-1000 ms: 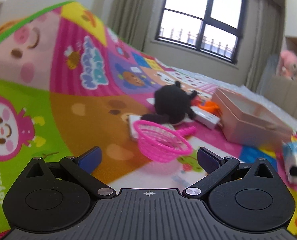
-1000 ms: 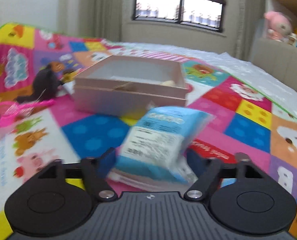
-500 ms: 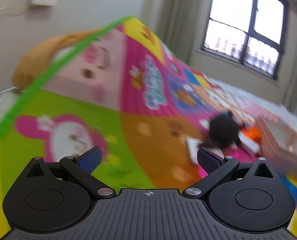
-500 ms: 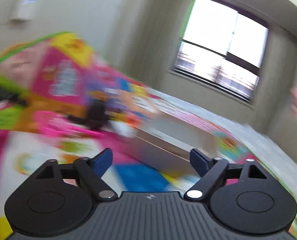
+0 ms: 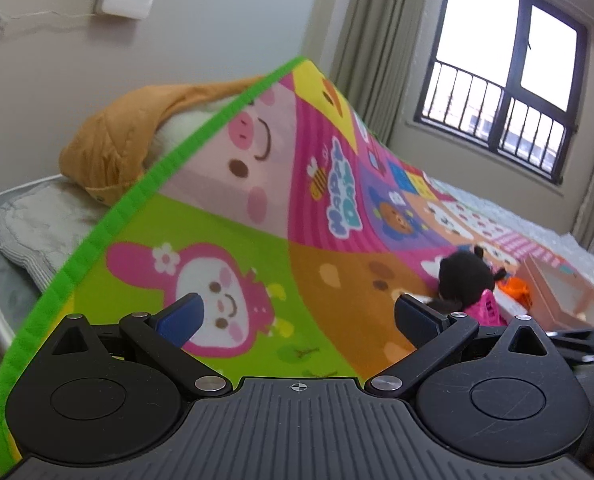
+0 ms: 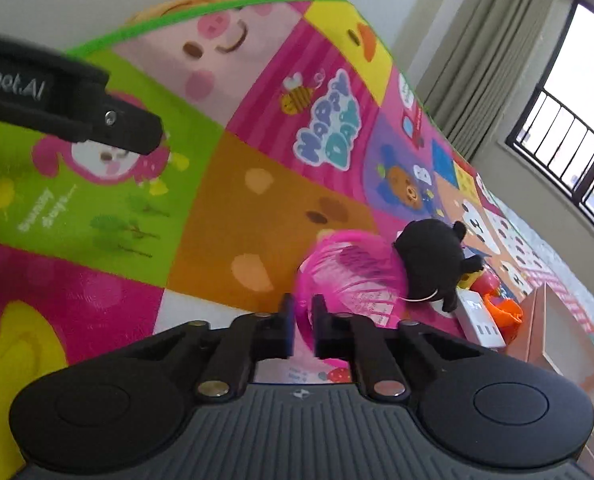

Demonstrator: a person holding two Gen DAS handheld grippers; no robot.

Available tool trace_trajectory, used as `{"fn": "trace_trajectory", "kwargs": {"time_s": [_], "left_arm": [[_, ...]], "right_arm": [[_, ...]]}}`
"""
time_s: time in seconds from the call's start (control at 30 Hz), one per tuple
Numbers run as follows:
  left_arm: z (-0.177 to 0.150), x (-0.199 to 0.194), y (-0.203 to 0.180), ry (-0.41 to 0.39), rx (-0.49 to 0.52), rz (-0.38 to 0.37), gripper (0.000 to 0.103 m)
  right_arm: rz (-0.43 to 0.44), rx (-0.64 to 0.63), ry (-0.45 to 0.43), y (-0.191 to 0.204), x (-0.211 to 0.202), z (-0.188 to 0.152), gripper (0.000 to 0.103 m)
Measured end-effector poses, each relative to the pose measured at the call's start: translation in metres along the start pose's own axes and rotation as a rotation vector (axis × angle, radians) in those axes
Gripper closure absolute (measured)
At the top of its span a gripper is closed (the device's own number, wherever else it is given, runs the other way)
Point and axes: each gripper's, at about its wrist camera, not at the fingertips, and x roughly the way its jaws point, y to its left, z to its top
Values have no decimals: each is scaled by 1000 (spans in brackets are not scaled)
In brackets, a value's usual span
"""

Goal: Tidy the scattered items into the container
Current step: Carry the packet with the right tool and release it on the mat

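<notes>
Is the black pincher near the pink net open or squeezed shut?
Shut. The right gripper has its fingers pinched close, with the pink net's rim between them.

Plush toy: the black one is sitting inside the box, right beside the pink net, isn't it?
Not quite. The plush toy is not inside the box. It lies out on the mat, with the box off to one side. It is right beside the pink net, as you said. The right wrist view shows this.

Mat (image 6: 257, 208) open; toys (image 6: 429, 260) perhaps crowd box (image 6: 553, 332).
</notes>
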Motion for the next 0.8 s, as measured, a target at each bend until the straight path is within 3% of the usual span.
{"fn": "trace_trajectory", "kwargs": {"time_s": [0.17,0.27,0.4,0.57,0.7,0.8], "left_arm": [[1,1,-14,-5,13,-30,0],[-4,-2,-33,4,50,-82,0],[-13,-8,-61,14,114,-170,0],[-29,-18,-99,25,215,-298,0],[-44,-23,-131,43,315,-394,0],[-57,-21,-153,67,395,-452,0]], "right_arm": [[174,322,-105,-57,-67,13,97],[279,545,-130,-102,-89,1,98],[425,854,-125,-156,-98,-43,97],[545,1141,-151,-199,-98,-106,97],[564,1273,-160,-221,-98,-145,94],[465,1290,-159,-234,-105,-163,87]]}}
